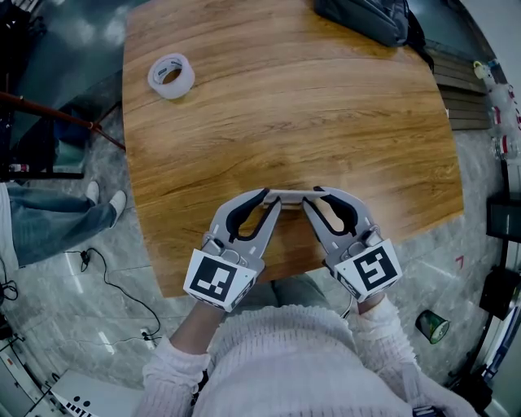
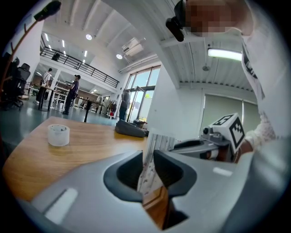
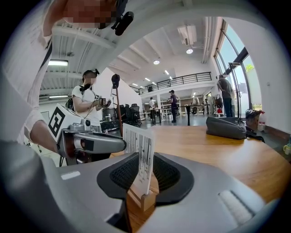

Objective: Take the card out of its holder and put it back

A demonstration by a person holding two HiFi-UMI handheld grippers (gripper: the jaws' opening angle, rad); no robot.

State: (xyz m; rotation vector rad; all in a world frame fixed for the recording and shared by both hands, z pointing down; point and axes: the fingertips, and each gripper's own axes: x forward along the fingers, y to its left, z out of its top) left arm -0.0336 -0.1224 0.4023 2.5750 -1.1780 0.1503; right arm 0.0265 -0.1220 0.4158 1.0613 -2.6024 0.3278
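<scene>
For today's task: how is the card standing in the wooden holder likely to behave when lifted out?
The card is probably fairly stiff: it stands straight and unbowed in the wooden holder. Its edge looks thin, so it is likely light and may bend if squeezed hard. The holder looks small, so it may tip or lift along with the card.

table (image 1: 326, 122): wood, smooth, low sheen, clear grain | card (image 3: 138, 157): matt white paper, black print | holder (image 3: 142, 199): pale bare wood, matt | left gripper (image 1: 273, 198), right gripper (image 1: 313, 196): smooth matt grey plastic, 2 black fine-textured pads (image 3: 170, 175) each | tape roll (image 1: 171, 76): translucent glossy plastic | bag (image 1: 362, 18): dark matt cloth | sleeve (image 1: 175, 366): pale fuzzy knit | floor (image 1: 106, 277): polished, stone-like
</scene>
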